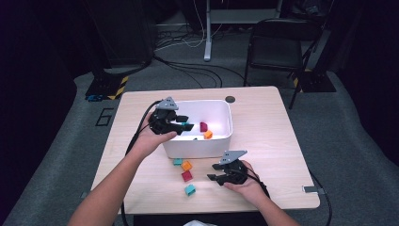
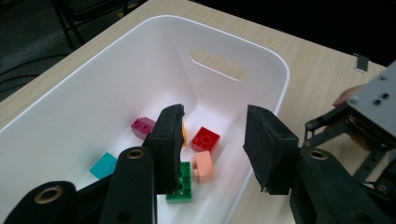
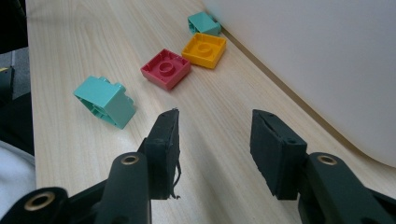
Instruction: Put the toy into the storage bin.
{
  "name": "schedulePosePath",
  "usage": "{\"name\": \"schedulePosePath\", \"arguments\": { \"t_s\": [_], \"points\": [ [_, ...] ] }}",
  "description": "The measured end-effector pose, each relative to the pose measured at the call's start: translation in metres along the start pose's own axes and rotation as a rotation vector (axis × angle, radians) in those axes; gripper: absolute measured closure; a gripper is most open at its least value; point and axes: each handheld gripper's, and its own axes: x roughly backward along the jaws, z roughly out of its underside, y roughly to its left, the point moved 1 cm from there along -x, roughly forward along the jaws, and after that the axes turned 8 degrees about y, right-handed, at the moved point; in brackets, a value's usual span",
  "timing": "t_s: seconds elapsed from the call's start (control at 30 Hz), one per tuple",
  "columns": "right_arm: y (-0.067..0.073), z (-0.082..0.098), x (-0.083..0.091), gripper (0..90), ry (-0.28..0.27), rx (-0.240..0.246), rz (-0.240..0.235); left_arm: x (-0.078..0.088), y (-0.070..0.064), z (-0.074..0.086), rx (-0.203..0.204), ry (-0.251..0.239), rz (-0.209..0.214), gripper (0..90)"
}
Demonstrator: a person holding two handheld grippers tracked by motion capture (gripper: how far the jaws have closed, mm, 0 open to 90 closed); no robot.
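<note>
A white bin [image 1: 219,141] stands mid-table. My left gripper [image 1: 185,123] hovers over its left end, jaws open and empty [image 2: 215,123]. Below it in the bin lie several bricks: magenta [image 2: 143,126], red [image 2: 206,139], salmon [image 2: 203,165], green [image 2: 183,185] and teal [image 2: 103,165]. My right gripper [image 1: 213,172] rests low over the table in front of the bin, open with nothing between its jaws [image 3: 215,123]. Ahead of it on the wood lie a teal brick [image 3: 105,100], a red brick [image 3: 166,68], an orange brick [image 3: 204,49] and a second teal brick [image 3: 204,23] against the bin wall [image 3: 317,56].
The loose bricks [image 1: 187,176] sit between the bin and the table's front edge. A dark round cap [image 1: 229,99] lies behind the bin. Beyond the table stand a folding chair [image 1: 277,47] and cables on the floor.
</note>
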Motion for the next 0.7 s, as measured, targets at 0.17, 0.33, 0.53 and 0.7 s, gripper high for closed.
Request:
{"name": "schedulePosePath", "arguments": {
  "t_s": [0.17, 0.33, 0.53, 0.7],
  "points": [
    [0.000, 0.000, 0.000, 52.0, -0.003, -0.002, 0.001, 0.006, -0.010, 0.014, -0.020, -0.001, 0.004, 56.7],
    [0.001, 0.000, 0.000, 52.0, -0.004, 0.004, -0.001, 0.008, -0.015, 0.031, -0.004, 0.006, 0.012, 56.8],
    [0.001, 0.000, -0.001, 51.9, 0.003, 0.001, -0.002, 0.006, -0.021, 0.051, 0.009, 0.013, 0.019, 56.7],
    [0.001, 0.000, -0.001, 51.8, 0.004, 0.003, -0.001, 0.001, -0.028, 0.066, 0.013, 0.025, 0.031, 56.7]
  ]
}}
